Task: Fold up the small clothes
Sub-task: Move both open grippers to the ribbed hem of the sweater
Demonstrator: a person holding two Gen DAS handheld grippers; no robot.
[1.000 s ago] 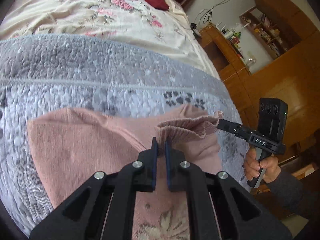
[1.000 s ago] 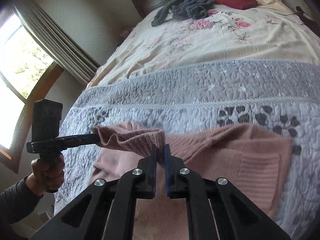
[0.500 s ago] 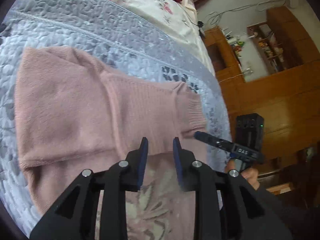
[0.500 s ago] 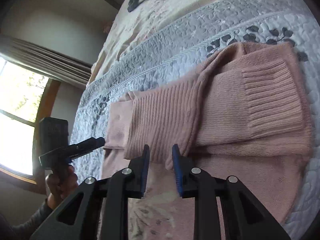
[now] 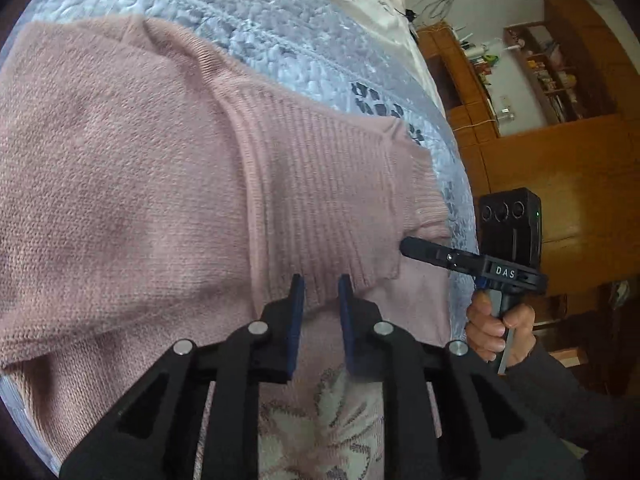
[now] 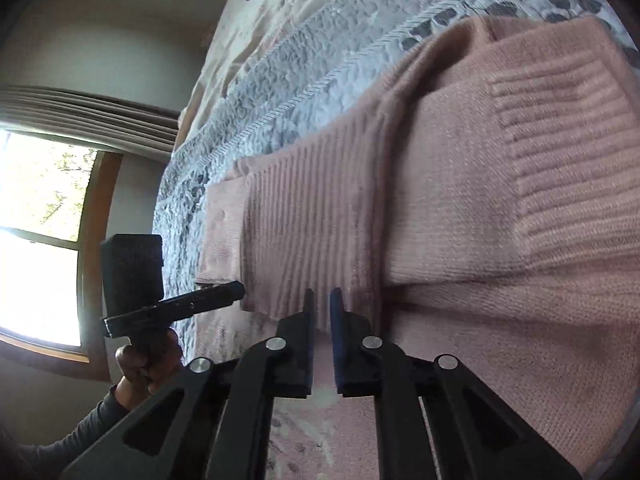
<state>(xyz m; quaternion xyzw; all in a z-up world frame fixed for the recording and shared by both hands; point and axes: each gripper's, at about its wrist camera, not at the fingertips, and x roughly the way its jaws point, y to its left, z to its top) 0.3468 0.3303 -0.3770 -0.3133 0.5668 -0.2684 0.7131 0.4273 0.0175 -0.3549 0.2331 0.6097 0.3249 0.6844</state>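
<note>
**Pink sweater folded on the bed**

Pink knit sweater (image 5: 132,184) lies on the grey quilt (image 5: 256,36) of the bed, filling the centre of both views, with a ribbed sleeve (image 6: 320,232) folded across its body. The left hand-held gripper (image 5: 321,286) is at the bottom centre of its view, released, its jaws apart over the sleeve edge. The right hand-held gripper (image 6: 320,300) is also released, jaws a little apart, holding nothing. At lower right, a hand (image 5: 496,328) grips its handle.
</note>
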